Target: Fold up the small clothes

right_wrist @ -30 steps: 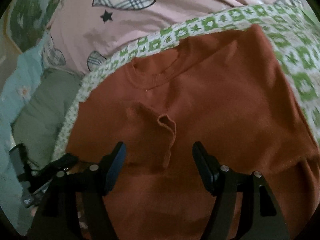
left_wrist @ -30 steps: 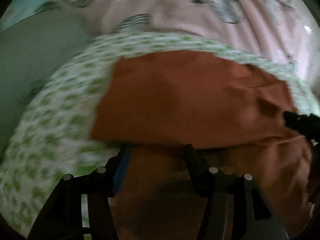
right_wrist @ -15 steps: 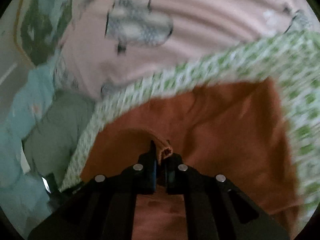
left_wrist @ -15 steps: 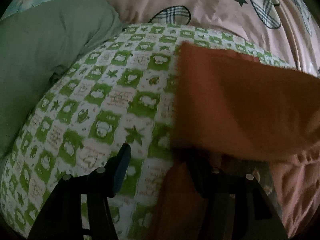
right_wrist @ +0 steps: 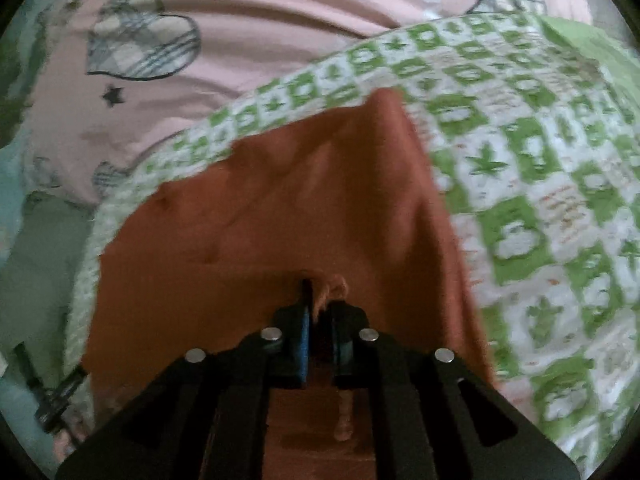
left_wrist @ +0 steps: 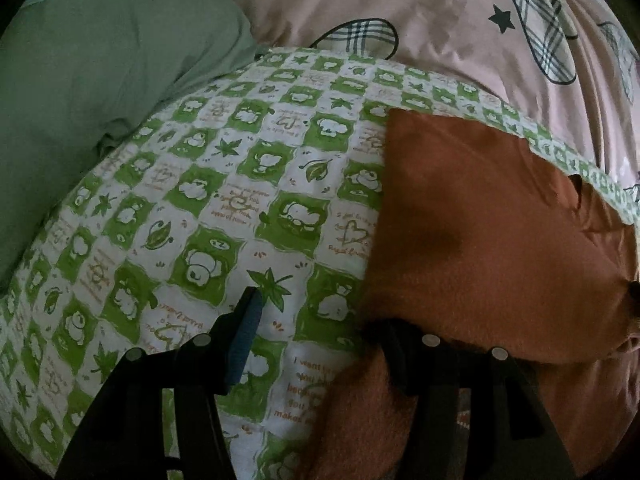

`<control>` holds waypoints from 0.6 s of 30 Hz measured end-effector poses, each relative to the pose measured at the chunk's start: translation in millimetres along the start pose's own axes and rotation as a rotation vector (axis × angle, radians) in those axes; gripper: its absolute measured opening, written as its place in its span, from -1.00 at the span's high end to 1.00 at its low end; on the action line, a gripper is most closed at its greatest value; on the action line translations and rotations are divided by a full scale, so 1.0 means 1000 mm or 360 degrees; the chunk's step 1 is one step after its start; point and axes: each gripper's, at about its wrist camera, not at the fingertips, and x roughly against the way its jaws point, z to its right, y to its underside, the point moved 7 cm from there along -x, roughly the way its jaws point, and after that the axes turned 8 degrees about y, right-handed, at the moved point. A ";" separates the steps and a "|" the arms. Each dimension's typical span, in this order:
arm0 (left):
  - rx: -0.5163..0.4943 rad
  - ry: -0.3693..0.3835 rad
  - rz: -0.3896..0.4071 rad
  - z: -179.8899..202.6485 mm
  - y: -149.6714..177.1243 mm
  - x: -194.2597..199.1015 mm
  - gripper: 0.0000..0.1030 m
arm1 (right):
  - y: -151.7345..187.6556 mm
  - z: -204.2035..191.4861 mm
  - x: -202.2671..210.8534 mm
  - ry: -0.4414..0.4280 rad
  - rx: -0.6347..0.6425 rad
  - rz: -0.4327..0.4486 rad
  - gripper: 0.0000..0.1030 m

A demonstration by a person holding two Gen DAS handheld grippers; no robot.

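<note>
A small rust-orange shirt lies on a green-and-white checked blanket. My right gripper is shut on a pinched fold of the shirt and holds it up over the rest of the garment. In the left wrist view the shirt lies folded over at the right, on the blanket. My left gripper is open; its left finger is over bare blanket and its right finger is at the shirt's left edge, partly under the cloth.
A pink sheet with plaid hearts and stars lies behind the blanket and shows in the right wrist view too. A grey-green pillow sits at the left. The left gripper's frame shows at lower left.
My right gripper closed on the shirt's fold and has carried it up and over. My left gripper slid left off the shirt onto the blanket and stays open.
</note>
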 end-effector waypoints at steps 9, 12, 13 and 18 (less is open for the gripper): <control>-0.0002 0.0012 0.0004 0.001 0.003 0.003 -0.13 | 0.035 -0.031 -0.005 -0.0112 0.0216 -0.0144 0.77; -0.0054 0.0009 -0.0004 0.003 0.006 0.011 -0.13 | 0.035 -0.011 0.002 -0.0167 0.0091 -0.0148 0.82; -0.0081 -0.0001 -0.0007 0.003 0.008 0.015 -0.13 | 0.034 -0.008 0.010 -0.0153 0.0082 -0.0129 0.75; -0.0154 0.0094 -0.0016 0.003 0.028 0.049 -0.24 | 0.042 0.011 0.069 -0.0250 0.0026 -0.0026 -0.16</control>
